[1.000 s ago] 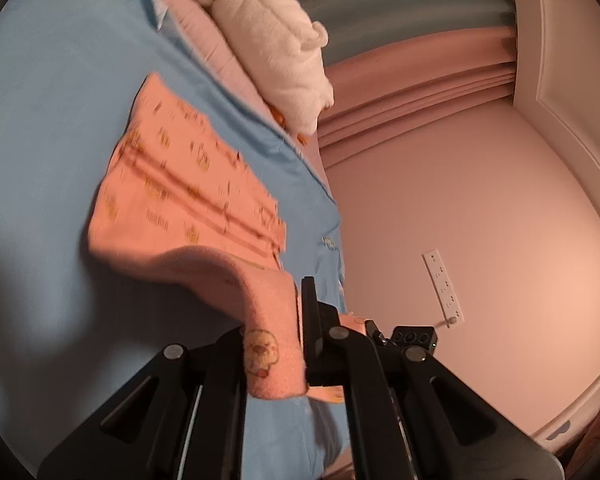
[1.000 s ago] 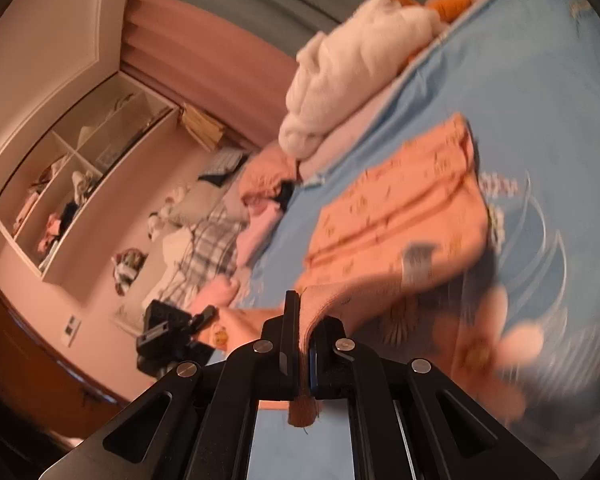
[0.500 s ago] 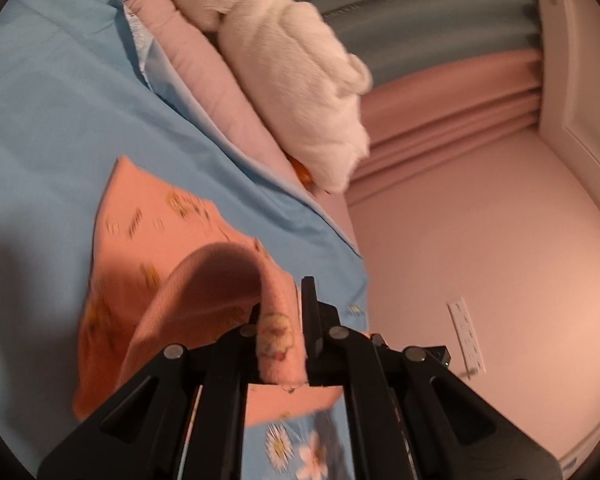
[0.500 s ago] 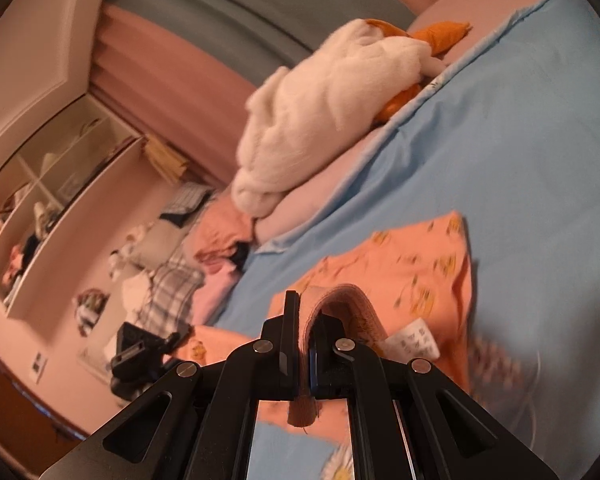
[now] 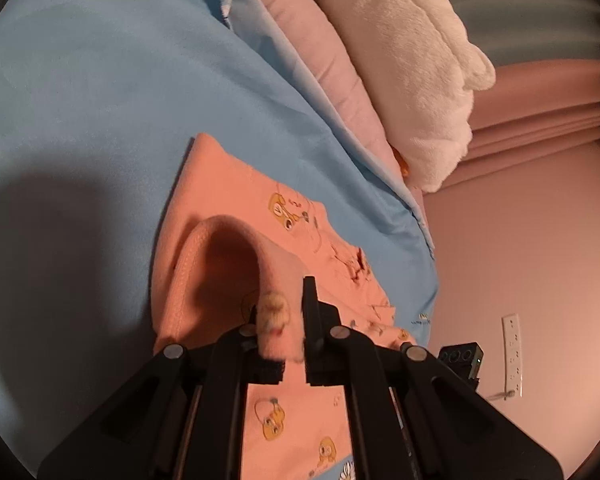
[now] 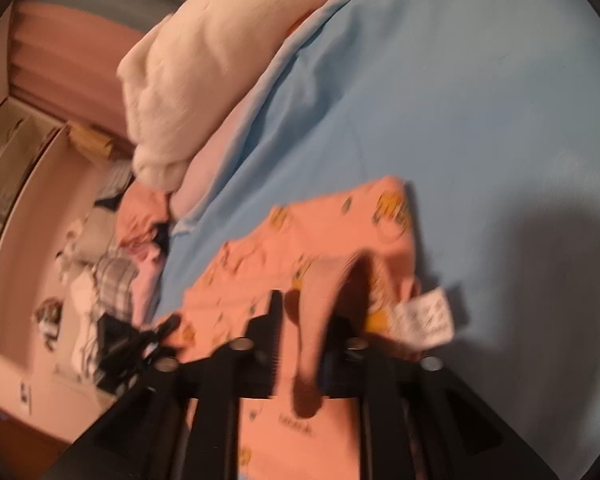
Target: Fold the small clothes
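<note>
The left tool (image 5: 282, 320) is clamped on a fold of the orange garment (image 5: 236, 208), its fingers pinching a raised loop of cloth. The right tool (image 6: 300, 320) has just been opening: its fingers stand apart with a hem of the garment (image 6: 320, 240) hanging loose between them, and a white label (image 6: 426, 316) sticks out just right of it. The rest of the garment lies flat on the blue bed (image 5: 100, 80) under and just ahead of both tools. Further ahead, a pink pillow (image 5: 320, 40) lies at the bed's edge with a white fluffy blanket (image 5: 412, 60) on it. Beyond hang pink curtains (image 5: 540, 92)
</note>
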`<move>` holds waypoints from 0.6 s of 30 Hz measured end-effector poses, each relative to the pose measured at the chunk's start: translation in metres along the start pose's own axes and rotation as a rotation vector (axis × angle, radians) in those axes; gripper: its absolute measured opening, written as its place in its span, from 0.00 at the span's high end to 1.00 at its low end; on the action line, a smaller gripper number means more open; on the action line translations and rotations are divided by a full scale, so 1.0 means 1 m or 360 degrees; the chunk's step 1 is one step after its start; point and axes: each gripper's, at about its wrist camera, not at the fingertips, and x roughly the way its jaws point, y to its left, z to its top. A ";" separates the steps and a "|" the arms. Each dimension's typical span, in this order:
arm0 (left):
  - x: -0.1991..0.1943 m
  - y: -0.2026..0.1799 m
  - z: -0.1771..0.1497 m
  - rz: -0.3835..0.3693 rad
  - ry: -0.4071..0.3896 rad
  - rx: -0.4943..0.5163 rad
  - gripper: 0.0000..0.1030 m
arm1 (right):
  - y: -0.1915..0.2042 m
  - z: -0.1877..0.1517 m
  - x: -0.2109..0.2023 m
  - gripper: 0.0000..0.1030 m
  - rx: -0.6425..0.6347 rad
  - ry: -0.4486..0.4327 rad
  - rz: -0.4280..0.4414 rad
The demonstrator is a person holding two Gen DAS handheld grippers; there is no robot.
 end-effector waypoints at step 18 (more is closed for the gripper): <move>0.008 0.031 0.055 0.0007 -0.0221 -0.0541 0.66 | -0.038 0.059 0.027 0.58 0.0584 -0.0124 0.0243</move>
